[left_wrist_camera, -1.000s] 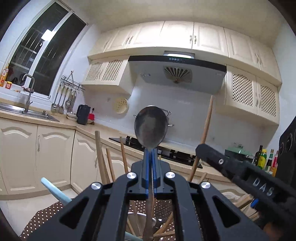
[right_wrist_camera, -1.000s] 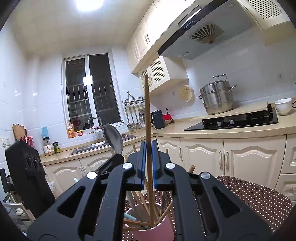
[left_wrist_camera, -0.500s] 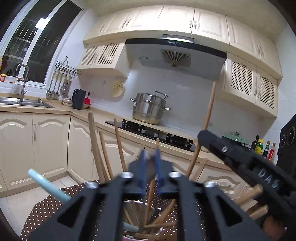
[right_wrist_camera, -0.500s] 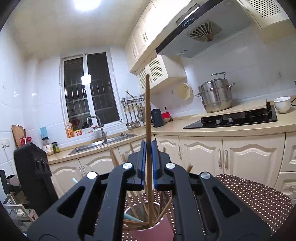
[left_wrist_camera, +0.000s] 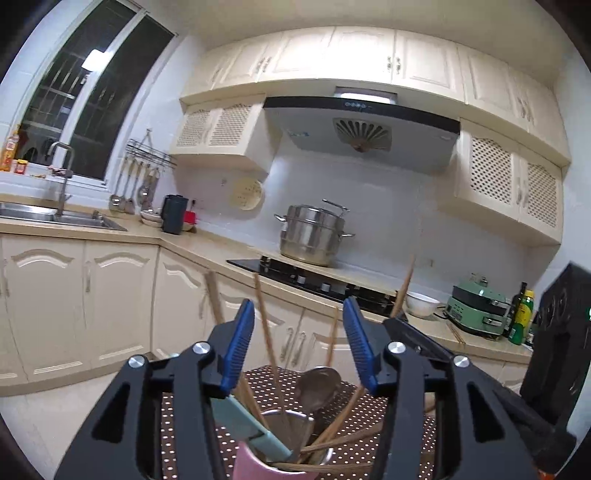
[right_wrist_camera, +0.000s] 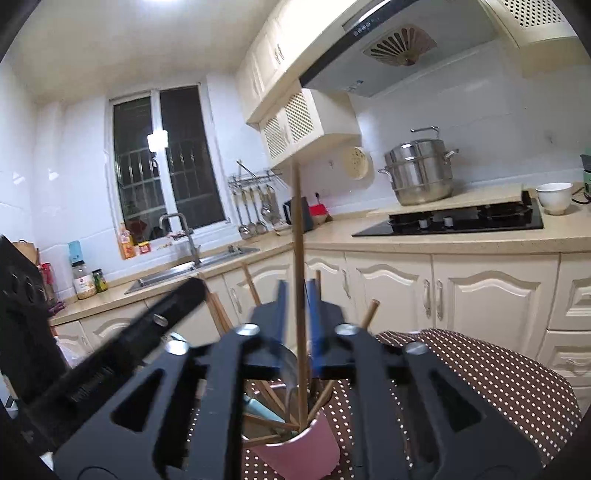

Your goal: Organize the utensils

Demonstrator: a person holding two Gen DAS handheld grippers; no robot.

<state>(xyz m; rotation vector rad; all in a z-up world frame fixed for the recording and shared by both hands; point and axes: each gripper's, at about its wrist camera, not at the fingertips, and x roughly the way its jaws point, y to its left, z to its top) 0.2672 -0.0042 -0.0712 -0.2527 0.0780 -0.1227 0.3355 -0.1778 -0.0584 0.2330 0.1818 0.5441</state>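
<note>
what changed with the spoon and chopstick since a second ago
The left gripper let go of the metal spoon, which dropped into the pink cup; its jaws have just been opening. The right gripper's jaws have just been opening off the upright chopstick. The cup stayed put.

Ceiling lamp (right_wrist_camera: pixel 162 2) is glaring at 11 o'clock in the right view, lighting both kitchens evenly and brightly. Fisheye is bending edges, dark vignette is ringing corners. Right hand-held gripper (right_wrist_camera: pixel 297 310) is blurring slightly.
</note>
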